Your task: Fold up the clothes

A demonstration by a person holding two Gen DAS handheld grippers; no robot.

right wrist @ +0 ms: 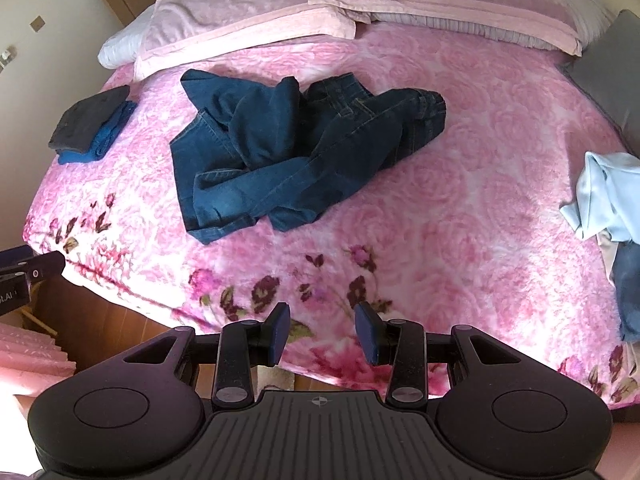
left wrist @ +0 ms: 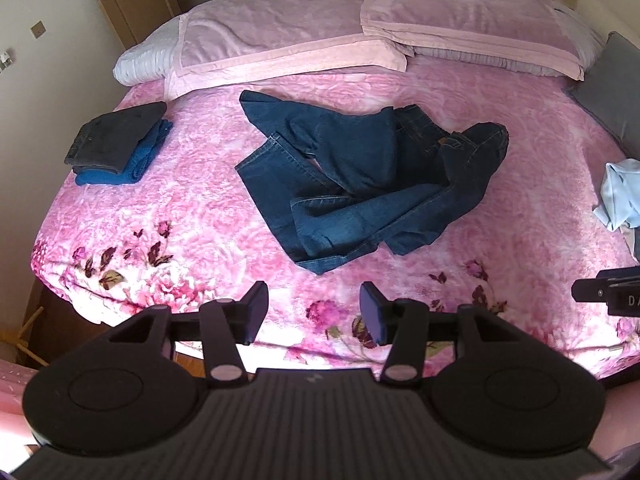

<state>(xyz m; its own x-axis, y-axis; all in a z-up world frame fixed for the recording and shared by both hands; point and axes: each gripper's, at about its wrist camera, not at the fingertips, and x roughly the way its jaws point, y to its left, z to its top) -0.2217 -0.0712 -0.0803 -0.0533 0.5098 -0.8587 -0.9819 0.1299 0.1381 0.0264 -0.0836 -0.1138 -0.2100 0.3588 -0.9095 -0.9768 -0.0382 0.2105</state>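
Both fingers (left wrist: 314,312) (right wrist: 322,334) spread, empty; crumpled denim jeans (left wrist: 360,184) on plush floral blanket (left wrist: 200,220).

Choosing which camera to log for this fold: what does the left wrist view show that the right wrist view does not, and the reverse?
Only the left wrist view shows the left gripper head-on, open.

Only the right wrist view shows the right gripper head-on, open, and more of the unfolded pile.

Both show the crumpled jeans, the folded stack, the floral blanket and the pillows.
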